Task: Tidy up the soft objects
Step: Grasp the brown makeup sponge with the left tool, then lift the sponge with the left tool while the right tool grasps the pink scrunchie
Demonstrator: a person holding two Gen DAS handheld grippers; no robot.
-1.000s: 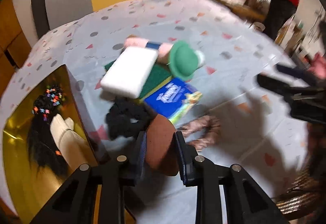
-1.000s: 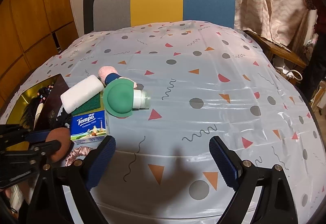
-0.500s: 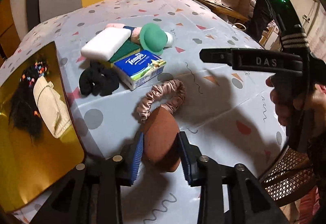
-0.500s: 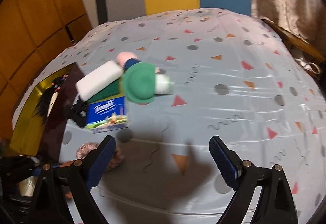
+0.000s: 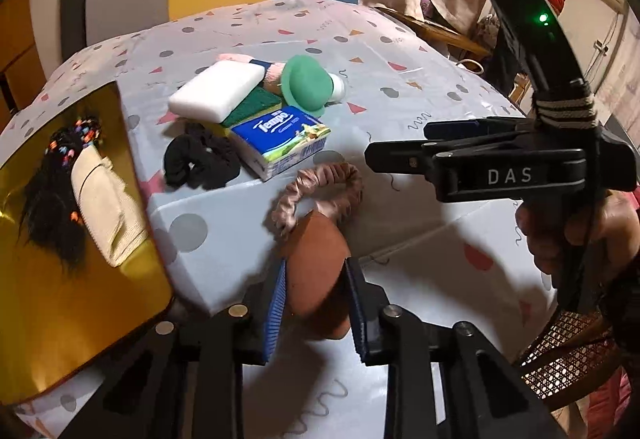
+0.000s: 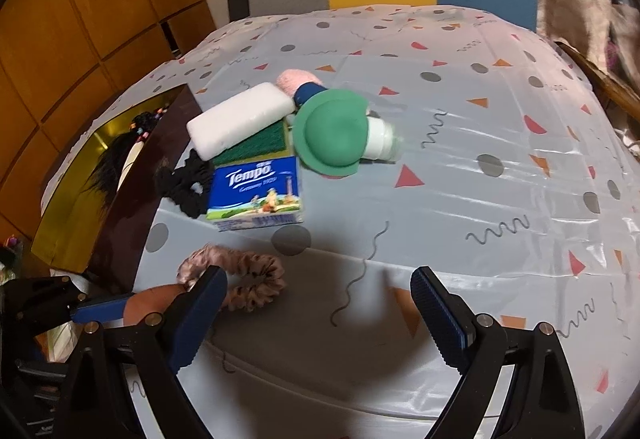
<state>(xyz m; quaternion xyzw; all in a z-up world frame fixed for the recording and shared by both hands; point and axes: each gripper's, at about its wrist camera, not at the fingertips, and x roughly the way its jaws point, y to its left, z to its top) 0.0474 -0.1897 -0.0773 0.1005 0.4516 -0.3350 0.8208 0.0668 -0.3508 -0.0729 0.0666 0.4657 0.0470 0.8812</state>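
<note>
A brown round puff (image 5: pixel 320 239) sits between the blue pads of my left gripper (image 5: pixel 316 267), whose jaws are closing and pressing on both its sides. It hangs low over the near part of the table, just in front of a pink satin scrunchie (image 5: pixel 320 173). My right gripper (image 6: pixel 318 279) is wide open above the tablecloth with nothing in it, its left finger beside the pink scrunchie (image 6: pixel 256 263). In the left wrist view the right gripper (image 5: pixel 400 143) is held by a hand at the right. The left gripper (image 6: pixel 100 311) and the puff (image 6: pixel 156 299) show at the lower left.
A gold tray (image 5: pixel 60 319) on the left holds a black beaded hairpiece and a cream cloth (image 5: pixel 104 207). Behind the scrunchie lie a Tempo tissue pack (image 5: pixel 280 143), black scrunchie (image 5: pixel 200 163), white sponge (image 5: pixel 218 91), green scouring pad (image 5: pixel 252 105) and green hat toy (image 5: pixel 306 87). A chair stands beyond.
My left gripper has drawn back from the pile toward the near table edge with the puff. The right gripper has dropped and swung left, close to the pink scrunchie.
</note>
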